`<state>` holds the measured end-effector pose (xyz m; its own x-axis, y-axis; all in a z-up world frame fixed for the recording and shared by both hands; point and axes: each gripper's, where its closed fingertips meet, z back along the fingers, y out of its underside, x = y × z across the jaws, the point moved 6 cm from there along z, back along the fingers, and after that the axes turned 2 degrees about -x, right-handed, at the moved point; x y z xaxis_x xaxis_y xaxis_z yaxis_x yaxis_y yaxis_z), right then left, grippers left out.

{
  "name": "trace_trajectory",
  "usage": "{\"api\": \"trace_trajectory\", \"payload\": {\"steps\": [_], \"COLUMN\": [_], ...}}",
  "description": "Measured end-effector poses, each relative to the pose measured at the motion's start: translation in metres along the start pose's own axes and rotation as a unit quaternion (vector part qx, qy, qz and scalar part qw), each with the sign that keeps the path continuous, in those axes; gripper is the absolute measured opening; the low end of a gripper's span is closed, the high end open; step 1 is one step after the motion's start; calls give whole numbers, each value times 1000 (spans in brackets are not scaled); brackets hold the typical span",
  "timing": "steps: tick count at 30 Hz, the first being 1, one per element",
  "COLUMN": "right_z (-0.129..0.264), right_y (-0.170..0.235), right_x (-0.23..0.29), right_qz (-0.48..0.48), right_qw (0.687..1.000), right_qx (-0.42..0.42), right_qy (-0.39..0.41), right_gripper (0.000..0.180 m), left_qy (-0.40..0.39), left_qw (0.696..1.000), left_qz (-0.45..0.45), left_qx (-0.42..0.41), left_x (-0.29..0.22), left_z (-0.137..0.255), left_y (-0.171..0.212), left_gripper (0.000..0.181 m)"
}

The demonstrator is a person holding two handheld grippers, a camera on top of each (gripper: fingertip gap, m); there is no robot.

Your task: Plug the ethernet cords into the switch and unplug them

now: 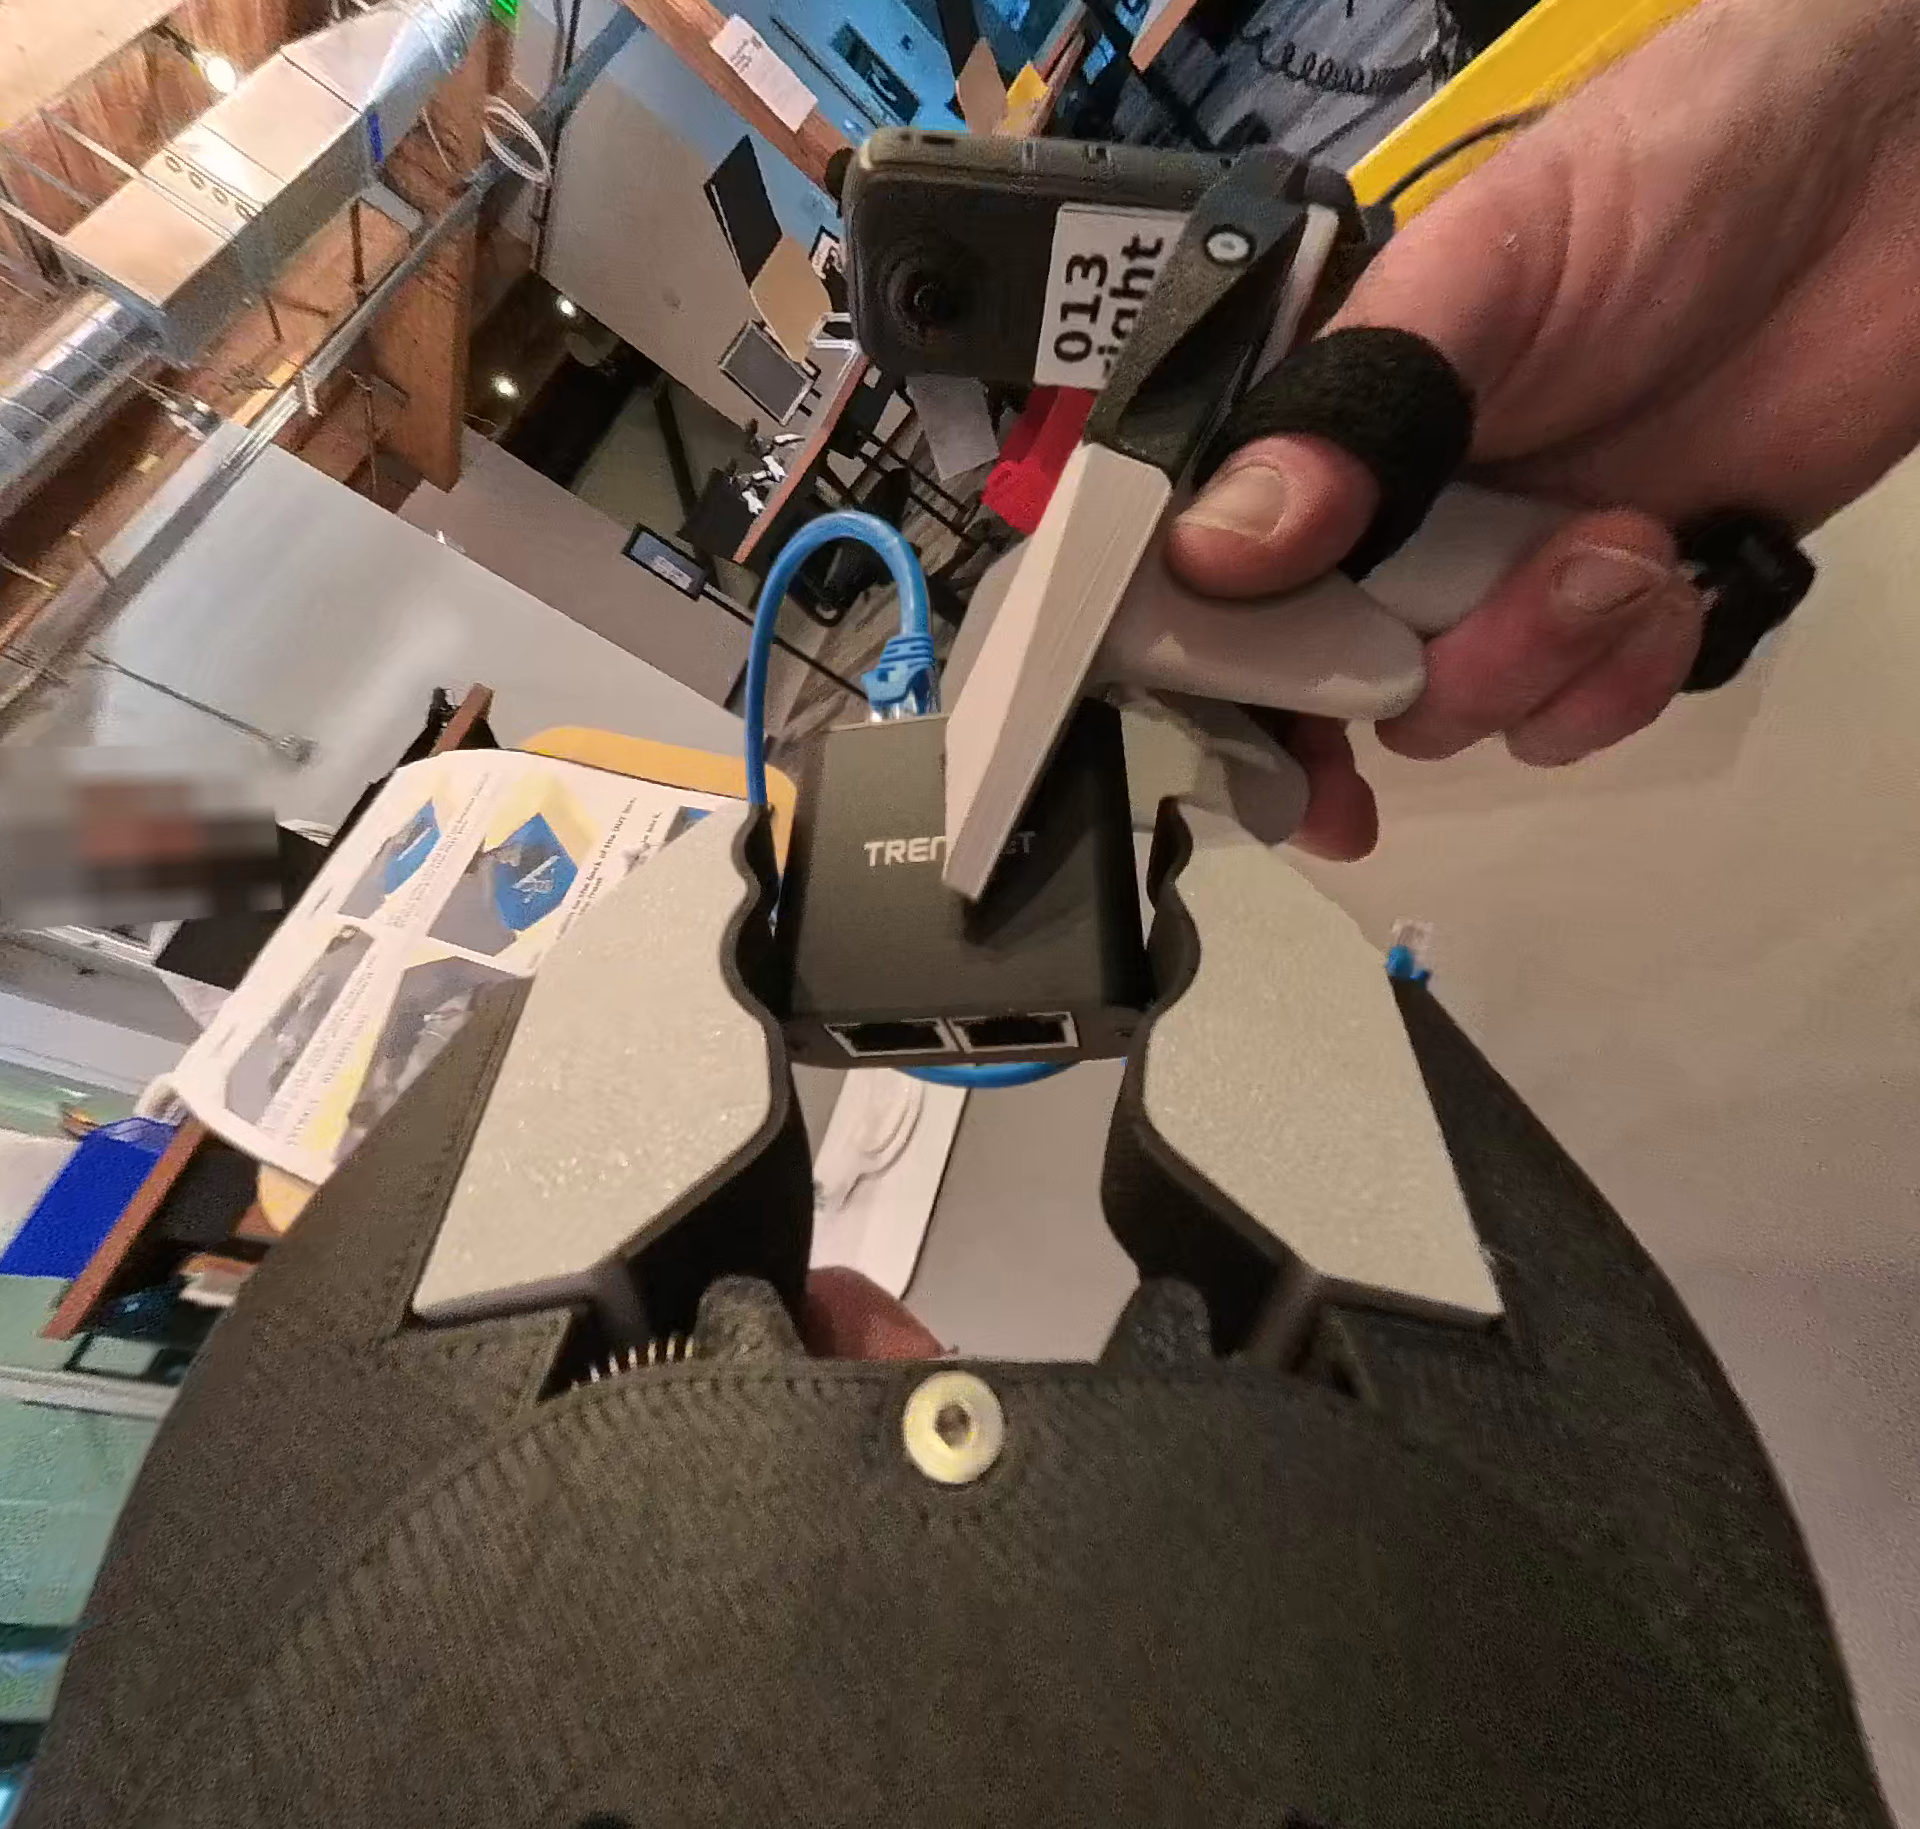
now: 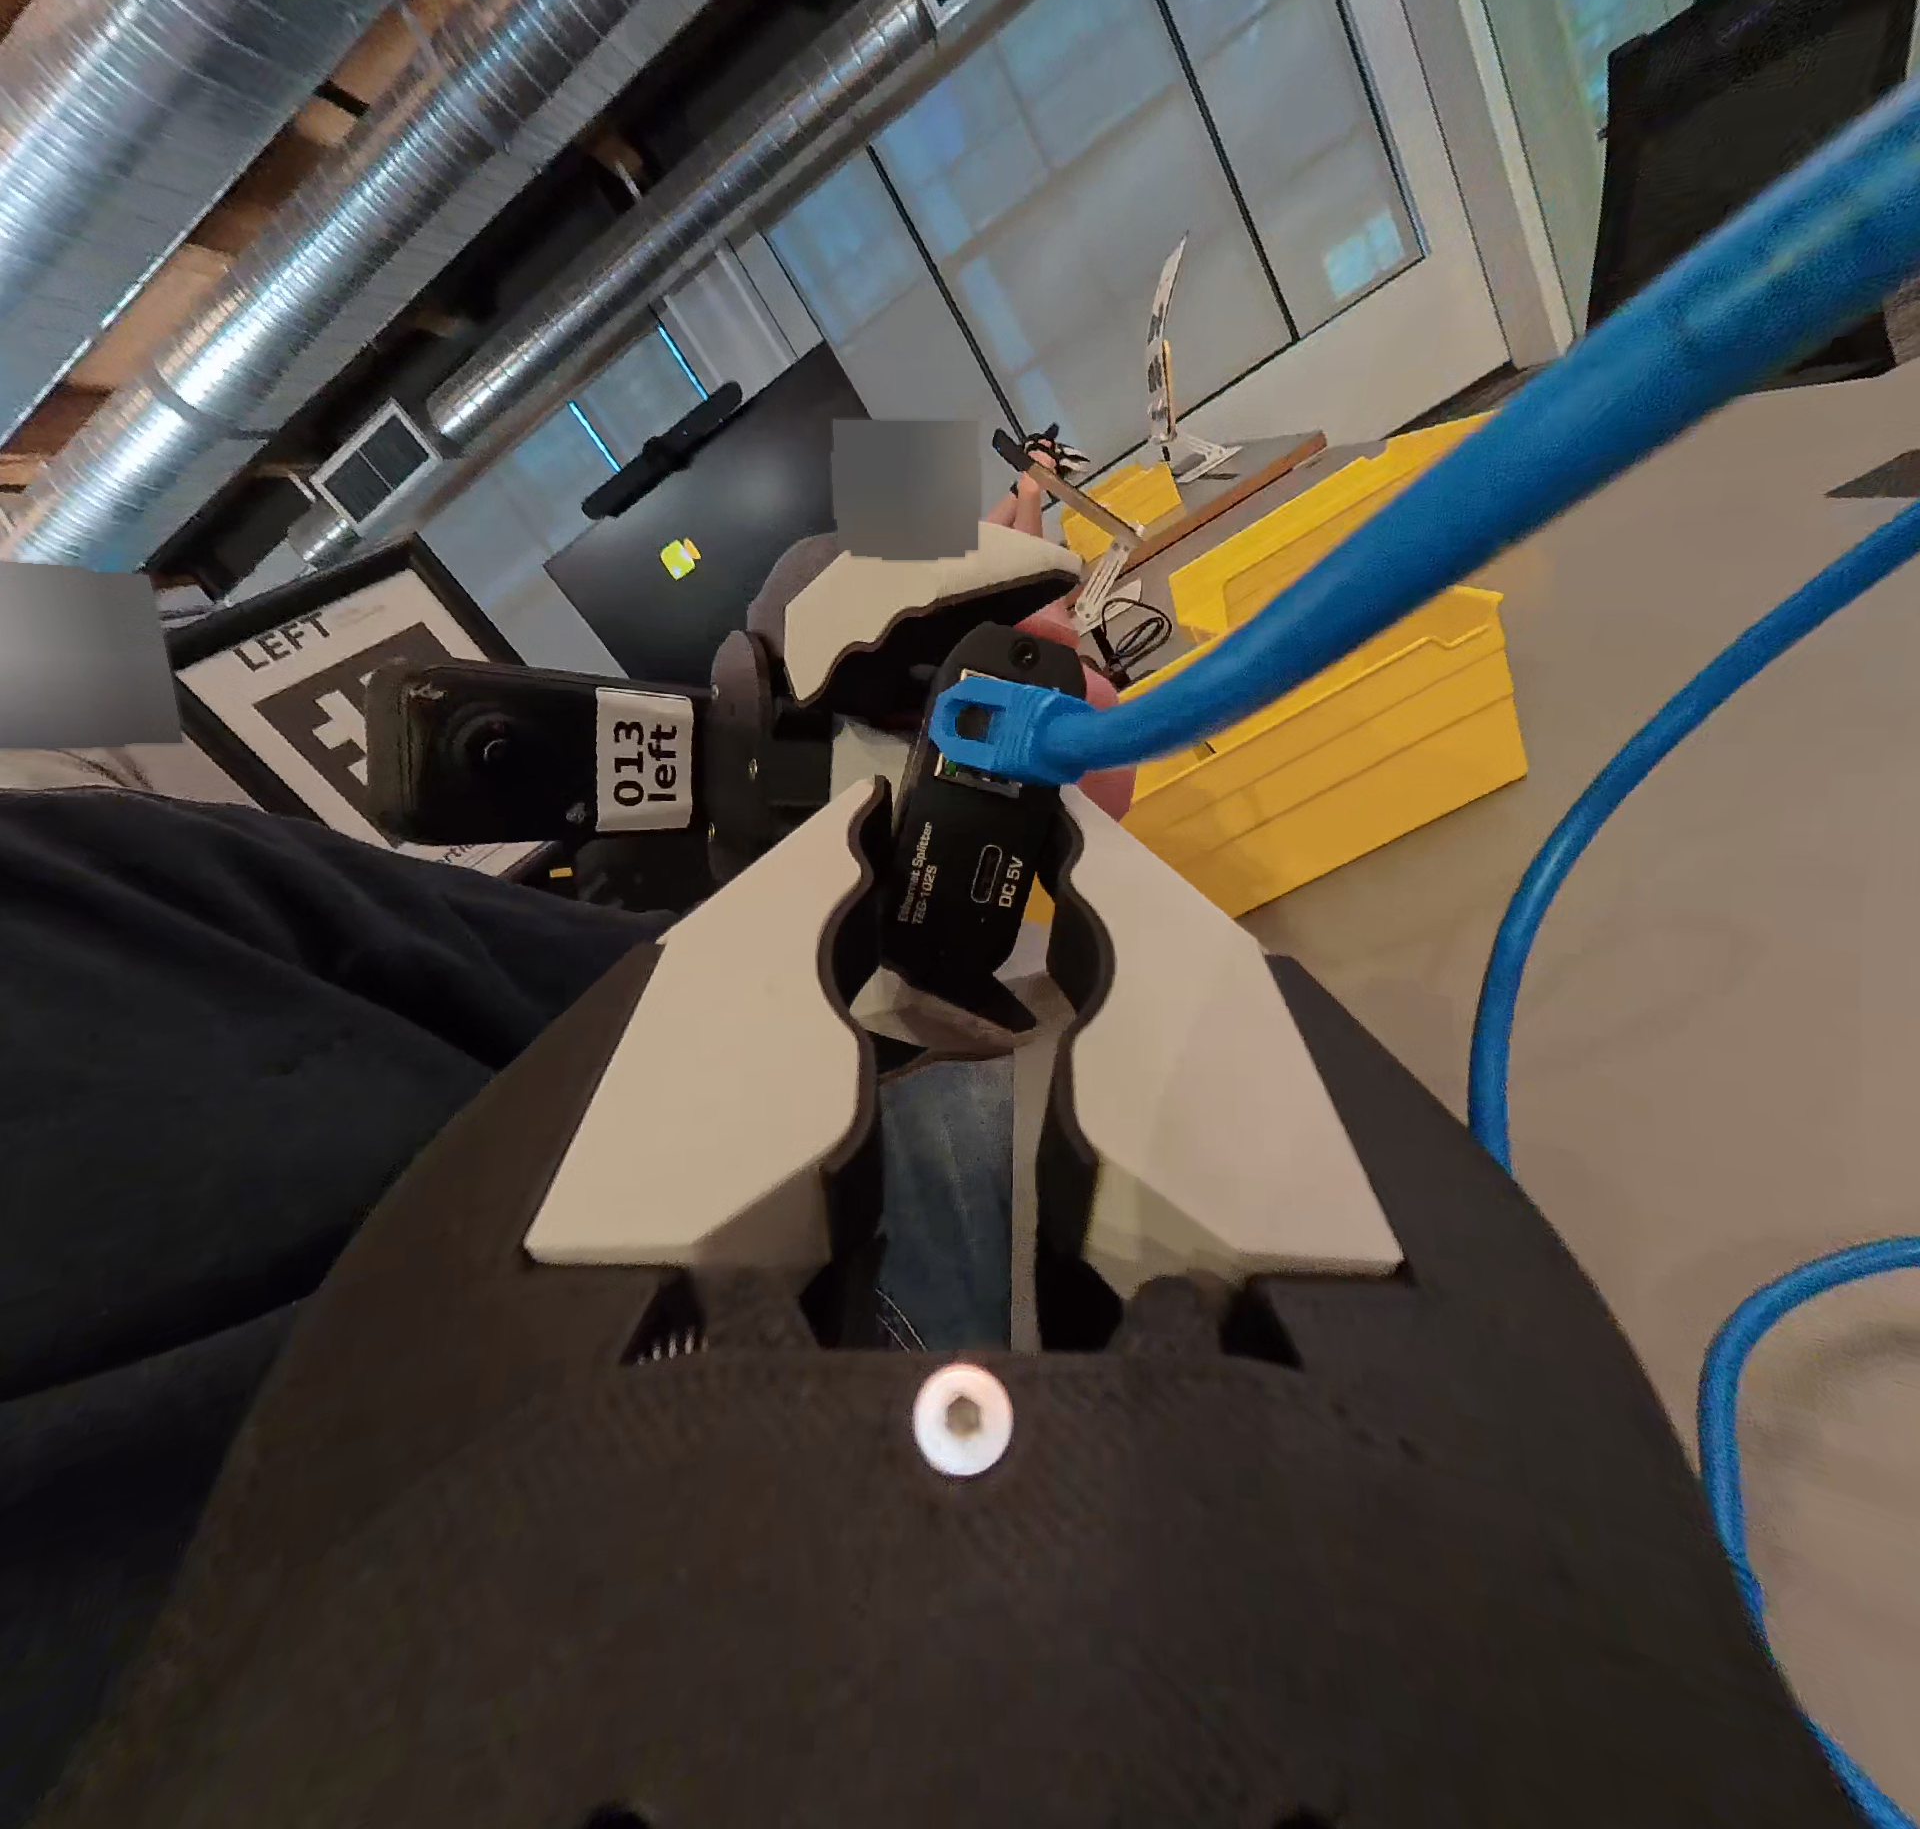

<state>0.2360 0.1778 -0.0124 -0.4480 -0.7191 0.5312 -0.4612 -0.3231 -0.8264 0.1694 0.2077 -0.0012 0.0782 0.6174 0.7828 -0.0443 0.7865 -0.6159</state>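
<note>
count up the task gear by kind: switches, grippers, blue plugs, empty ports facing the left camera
switch: 1
grippers, left gripper and right gripper: 2
blue plugs, plugged-in plug and loose plug: 2
empty ports, left port and right port: 2
total: 7

Open workshop-style room, both views tilted. Left wrist view: silver ducting (image 1: pixel 239 169) at 10 o'clock under brown timber ceiling (image 1: pixel 343 65); grey partition wall (image 1: pixel 343 574) at 9 o'clock; wooden beam (image 1: pixel 665 3) at 12; yellow panel (image 1: pixel 1558 44) at 1 o'clock; pale grey tabletop (image 1: pixel 1662 1000) at 3. Right wrist view: ribbed silver ducts (image 2: pixel 312 117) at 11 o'clock; large glazed windows (image 2: pixel 1143 179) at 12 to 1, daylight through them; yellow bins (image 2: pixel 1340 719) at 2 o'clock on grey table (image 2: pixel 1662 740).
</note>
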Motion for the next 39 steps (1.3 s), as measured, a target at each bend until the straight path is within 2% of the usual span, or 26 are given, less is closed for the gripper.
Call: {"api": "trace_trajectory", "payload": {"steps": [9,15,19,23,24,26,27,30,31,33,37,39], "right_z": [23,36,31,9,3,-6,-8,-2,2,5,4,3], "right_y": [-9,-7,10,21,22,22,22,12,8,5,4,4], "right_x": [1,-3,-14,-22,-23,-25,-25,-21,-20,-17,-12,-9], "right_qz": [88,210,321,495,515,555,561,547,558,589,606,600], "right_qw": [994,960,906,805,790,757,749,748,731,687,658,665], "right_qx": [44,119,177,190,192,195,203,229,244,276,301,299], "right_qy": [48,141,211,266,271,285,286,297,308,324,331,328], "right_gripper": [36,31,43,56,50,18,12,5,5,5,4,4], "left_qy": [39,62,80,107,116,121,117,118,106,109,123,127], "left_qw": [985,970,961,943,938,931,928,946,960,968,976,979], "left_qz": [164,235,266,316,328,345,352,304,258,214,151,108], "left_qx": [-35,-14,3,-3,-5,-17,-21,4,33,66,96,121], "left_x": [19,21,23,23,22,20,21,19,19,20,17,13], "left_z": [10,9,8,2,0,0,0,6,8,10,9,12], "left_y": [8,22,21,9,6,0,-2,1,4,2,-4,-2], "left_gripper": [69,69,69,69,69,68,68,62,68,73,75,77]}}
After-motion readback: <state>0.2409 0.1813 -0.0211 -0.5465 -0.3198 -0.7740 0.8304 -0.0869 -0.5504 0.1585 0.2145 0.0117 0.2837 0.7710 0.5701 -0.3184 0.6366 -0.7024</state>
